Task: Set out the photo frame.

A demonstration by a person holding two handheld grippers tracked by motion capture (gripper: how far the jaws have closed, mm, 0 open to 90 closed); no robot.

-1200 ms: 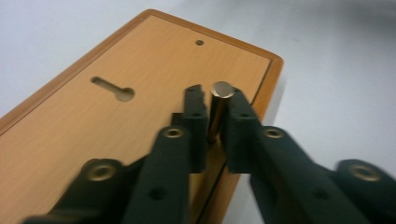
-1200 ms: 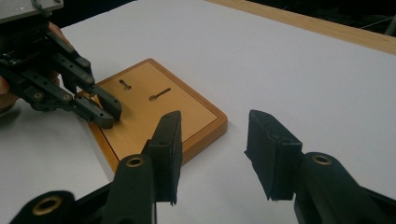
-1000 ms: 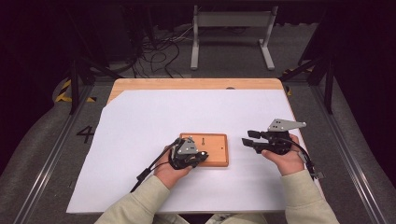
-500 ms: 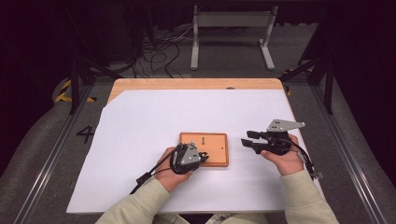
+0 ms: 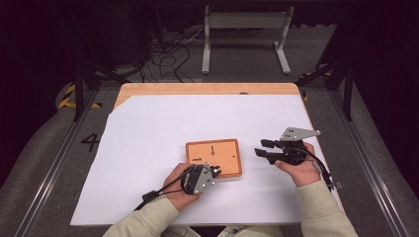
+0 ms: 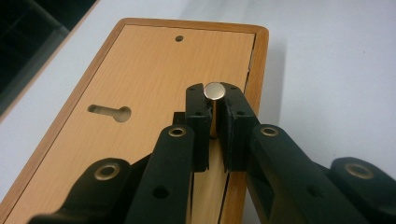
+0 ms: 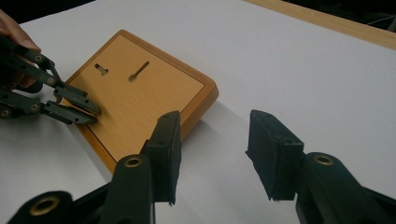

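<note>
At the near edge of the wooden board [image 5: 214, 157], the left gripper [image 6: 214, 114] has its jaws clamped on a small brass-coloured pin [image 6: 214, 91]; its shaft is hidden between the pads. The board lies flat on the white sheet [image 5: 148, 138], two keyhole slots [image 7: 139, 70] in its face. Off to its right, the right gripper [image 7: 212, 151] hovers, jaws apart, holding nothing.

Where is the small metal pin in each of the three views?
High view: the metal pin sits at the left gripper tips, on the wooden board's near edge.
Left gripper view: centre, clamped between the jaws.
Right gripper view: far left, hidden by the jaws.
Shared landmark: the board's keyhole slot.
</note>
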